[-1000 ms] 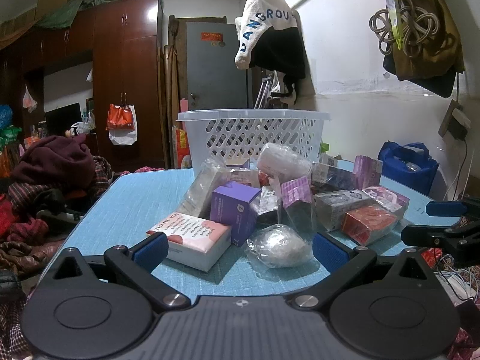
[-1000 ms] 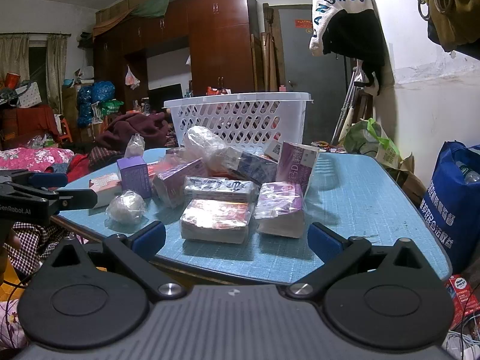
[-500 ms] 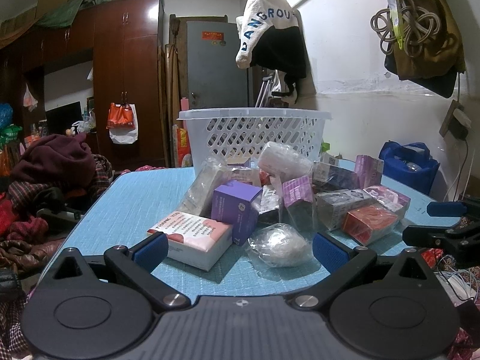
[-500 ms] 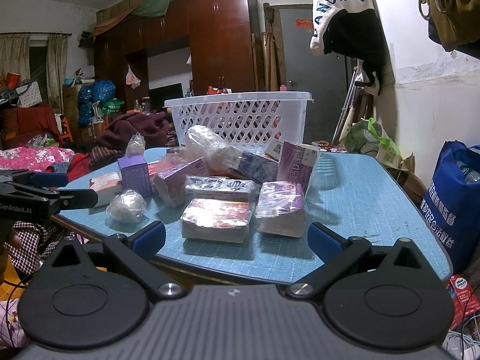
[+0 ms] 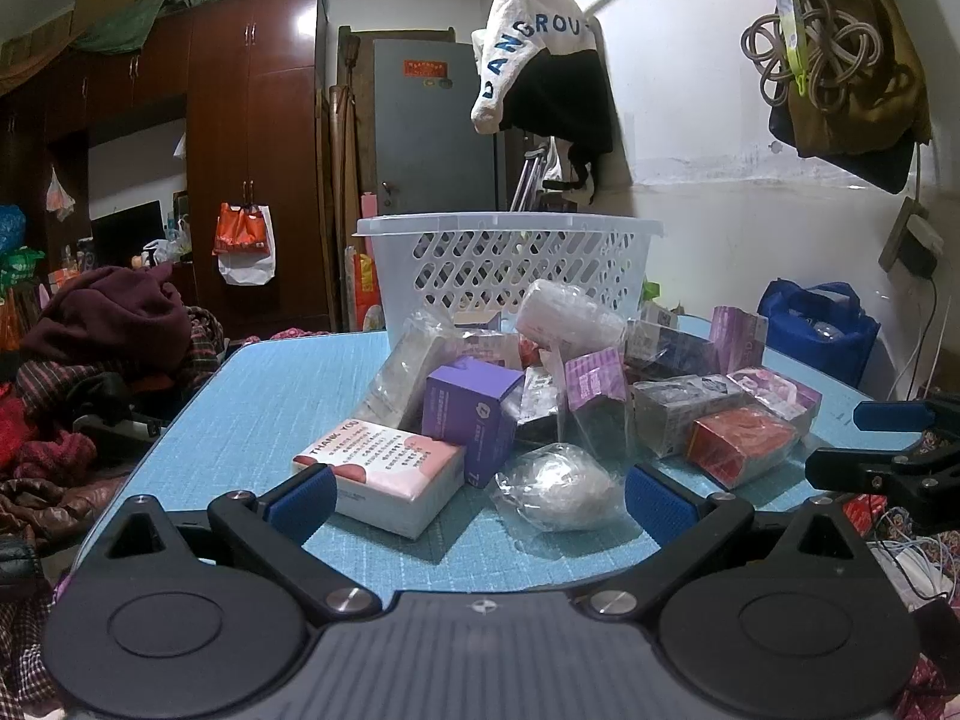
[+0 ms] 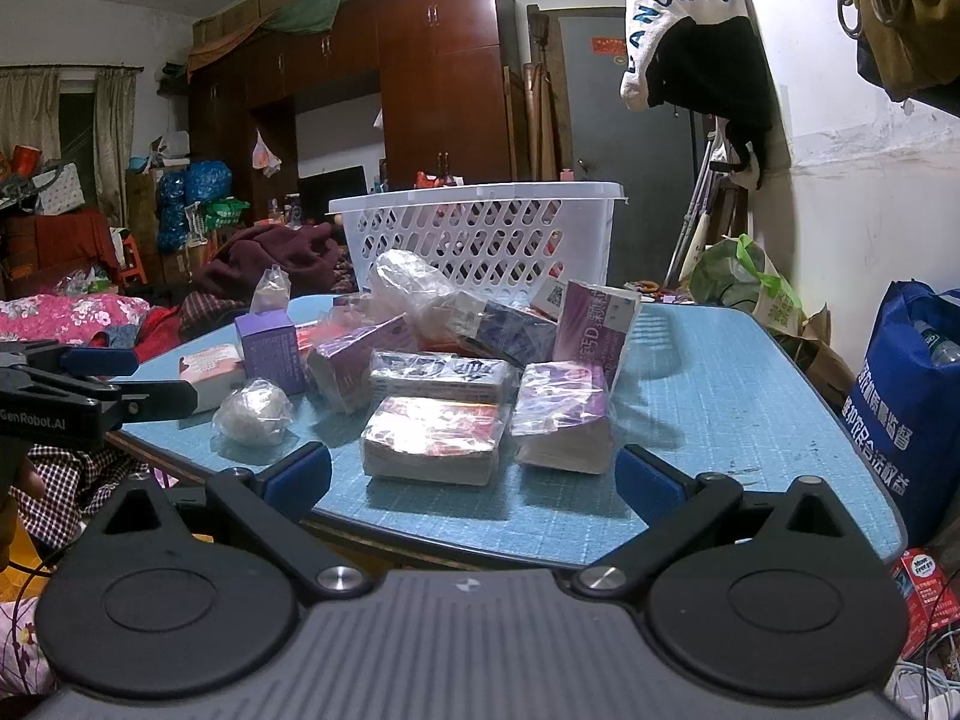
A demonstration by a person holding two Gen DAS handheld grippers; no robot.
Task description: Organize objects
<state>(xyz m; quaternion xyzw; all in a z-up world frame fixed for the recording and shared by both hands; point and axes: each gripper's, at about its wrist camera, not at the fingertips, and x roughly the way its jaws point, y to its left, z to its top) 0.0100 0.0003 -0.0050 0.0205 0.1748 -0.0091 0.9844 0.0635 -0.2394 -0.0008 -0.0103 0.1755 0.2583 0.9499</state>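
The left gripper (image 5: 477,495) is hovering at the near edge of the blue table (image 5: 288,396), with its fingers spread wide and nothing between them. Just beyond it, a pink box (image 5: 384,471) is lying flat on the near left, and a clear bag (image 5: 555,486) holding a white ball is sitting to the right of it. A purple box (image 5: 471,417) is standing behind these two.

The right gripper (image 6: 471,477) is also hanging wide and empty, near the right corner of the table. A red pack (image 6: 432,435) is lying just beyond it, and a purple pack (image 6: 564,414) is touching its right side. The pile of wrapped boxes is crowding the middle of the table, and the white basket (image 6: 480,234) is standing at the far end behind the pile.
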